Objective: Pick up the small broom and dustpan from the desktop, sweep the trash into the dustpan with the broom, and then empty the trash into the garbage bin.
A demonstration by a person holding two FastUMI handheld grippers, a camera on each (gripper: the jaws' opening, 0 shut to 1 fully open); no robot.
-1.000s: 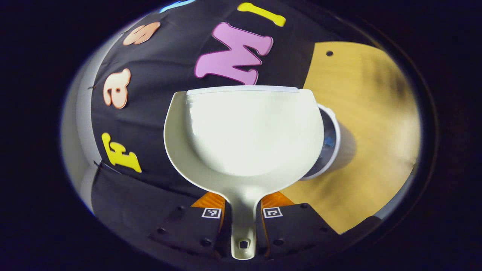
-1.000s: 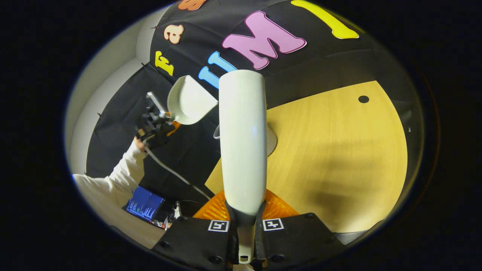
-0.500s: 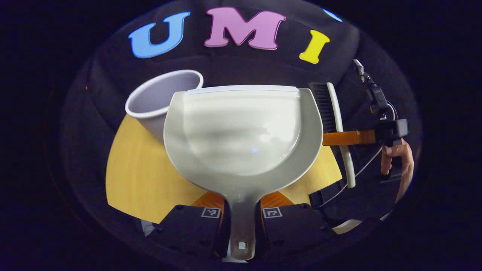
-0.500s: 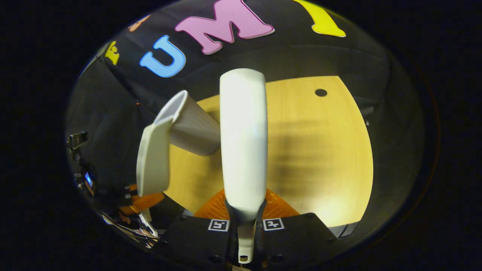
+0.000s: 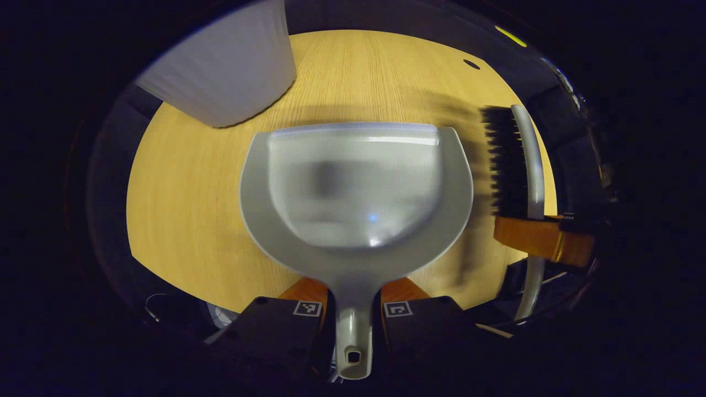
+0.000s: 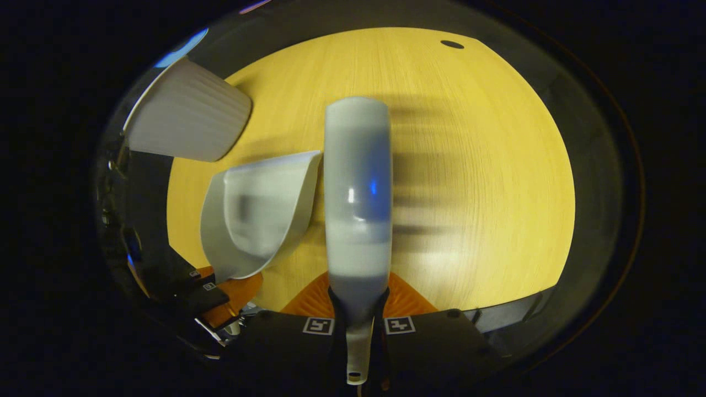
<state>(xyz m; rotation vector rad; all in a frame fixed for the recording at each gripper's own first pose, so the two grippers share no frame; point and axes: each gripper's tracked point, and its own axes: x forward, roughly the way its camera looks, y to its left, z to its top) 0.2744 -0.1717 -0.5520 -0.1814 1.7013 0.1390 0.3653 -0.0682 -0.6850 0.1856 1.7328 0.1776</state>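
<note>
The dustpan (image 5: 356, 187) is held by its handle between the two fingers of the left gripper (image 5: 353, 309), which are pinched against the handle from either side. In the left gripper view its pale grey scoop is seen from above, open face up, over the wooden desktop (image 5: 193, 209); no trash can be made out in it, though the surface is blurred. The white ribbed garbage bin (image 5: 226, 71) is seen near the far left of the desktop, beyond the dustpan's front lip and apart from it. To the right of the dustpan, the small broom (image 5: 524, 165) is seen edge-on, black bristles turned toward the dustpan.

In the right gripper view the broom's white back (image 6: 357, 187) is seen running straight ahead, its narrow handle clamped between the fingers of the right gripper (image 6: 357, 325). The dustpan (image 6: 259, 212) is seen just left of the broom, with the bin (image 6: 185, 118) beyond it and the desktop (image 6: 485, 165) beneath.
</note>
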